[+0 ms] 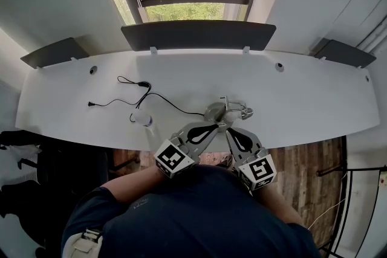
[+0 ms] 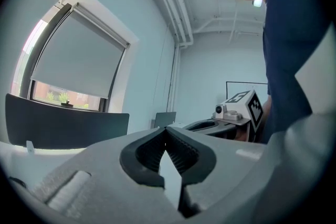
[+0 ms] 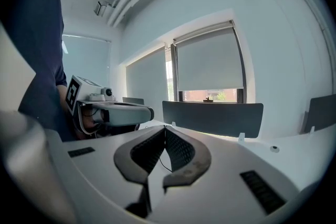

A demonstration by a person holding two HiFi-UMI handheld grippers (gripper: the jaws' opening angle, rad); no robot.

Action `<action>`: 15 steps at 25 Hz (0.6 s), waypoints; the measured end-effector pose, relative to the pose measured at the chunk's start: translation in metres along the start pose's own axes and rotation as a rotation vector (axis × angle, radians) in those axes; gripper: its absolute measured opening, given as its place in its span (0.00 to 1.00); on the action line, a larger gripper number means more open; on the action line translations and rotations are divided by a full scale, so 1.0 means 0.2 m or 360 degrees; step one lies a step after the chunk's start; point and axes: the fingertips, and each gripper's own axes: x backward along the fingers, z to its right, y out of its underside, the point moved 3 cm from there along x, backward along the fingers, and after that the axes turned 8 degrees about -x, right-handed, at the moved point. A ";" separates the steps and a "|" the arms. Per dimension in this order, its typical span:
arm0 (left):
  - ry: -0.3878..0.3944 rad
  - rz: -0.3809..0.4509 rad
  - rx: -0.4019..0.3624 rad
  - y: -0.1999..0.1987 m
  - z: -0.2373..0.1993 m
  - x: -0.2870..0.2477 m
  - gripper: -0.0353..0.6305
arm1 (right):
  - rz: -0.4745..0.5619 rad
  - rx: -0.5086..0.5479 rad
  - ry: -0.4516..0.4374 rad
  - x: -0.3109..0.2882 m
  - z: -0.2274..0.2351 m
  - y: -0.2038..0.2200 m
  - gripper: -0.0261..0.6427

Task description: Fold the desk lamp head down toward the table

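Sitting close to the near edge of the long white curved desk (image 1: 314, 99), the silver metal desk lamp (image 1: 225, 112) lies low and compact. Its long axis runs roughly left to right in the head view, with a round part at the left and a thin wire-like frame pointing right. A thin black power cable (image 1: 158, 97) trails from it leftward across the desk to a plug. The left gripper (image 1: 219, 127) and the right gripper (image 1: 230, 132) converge just in front of the lamp, their tips near each other. In the left gripper view the grey ribbed jaws (image 2: 167, 132) meet at the tips with nothing between them; the right gripper (image 3: 164, 131) is likewise closed and empty.
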 end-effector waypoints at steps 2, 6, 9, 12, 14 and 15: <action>0.0014 -0.0005 0.0001 0.01 0.01 0.00 0.06 | -0.0017 -0.0008 0.0009 0.00 -0.01 0.03 0.06; 0.0024 -0.0016 -0.0003 0.02 0.01 0.01 0.06 | -0.0048 -0.0020 0.0020 -0.02 -0.02 0.05 0.06; 0.0026 -0.0007 -0.0008 0.02 0.02 0.01 0.06 | -0.0051 -0.0008 0.0016 -0.02 -0.02 0.05 0.06; 0.0022 -0.0004 -0.0005 0.02 0.02 0.01 0.06 | -0.0059 -0.0007 0.0015 -0.03 -0.02 0.05 0.06; 0.0021 -0.0009 -0.0005 0.02 0.02 0.01 0.06 | -0.0064 -0.0005 0.0017 -0.02 -0.02 0.06 0.06; 0.0019 -0.0008 0.0000 0.02 0.03 0.00 0.06 | -0.0066 -0.0004 0.0019 -0.02 -0.01 0.06 0.06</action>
